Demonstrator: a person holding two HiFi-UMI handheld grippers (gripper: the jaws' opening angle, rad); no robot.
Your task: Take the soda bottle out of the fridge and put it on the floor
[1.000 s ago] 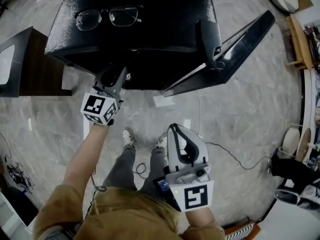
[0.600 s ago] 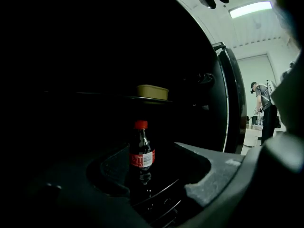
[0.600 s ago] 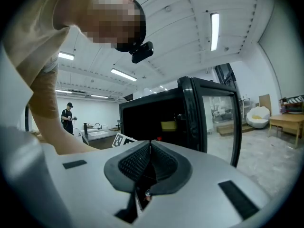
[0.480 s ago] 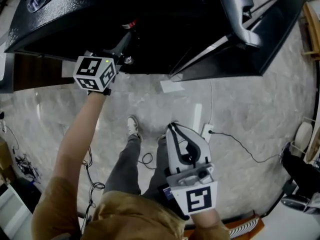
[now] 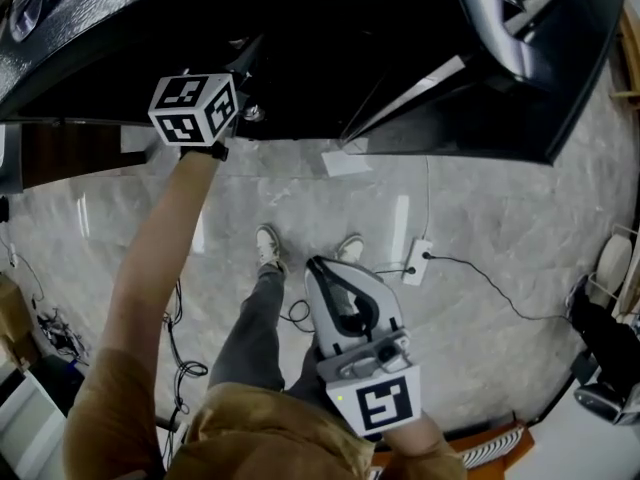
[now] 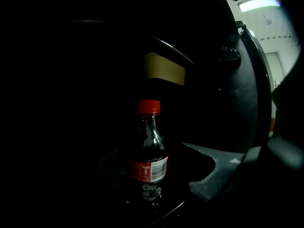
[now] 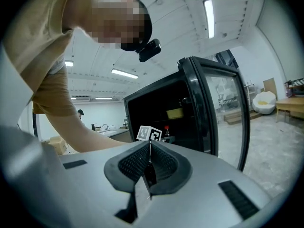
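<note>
Soda bottle [image 6: 150,160], red-capped, stands upright on a shelf inside the dark fridge [image 5: 400,48], whose door hangs open. The left gripper [image 5: 236,93] reaches into the fridge, its 2 jaws apart, the bottle ahead and ungripped. The right gripper [image 5: 325,273] hangs above the marble floor [image 5: 480,228], jaws pressed together, holding nothing.

**Right jaws shut, fridge open ahead**

The right gripper [image 7: 149,170] has its ribbed black pads pressed together with nothing between them. Beyond it stands the black fridge [image 7: 145,106], its glass door [image 7: 223,113] swung wide. A bare arm [image 7: 90,137] below a tan sleeve reaches toward the opening, where the left gripper [image 7: 148,133] shows only its marker cube. Just beside the cube stands the red-capped soda bottle [image 7: 166,130].
</note>
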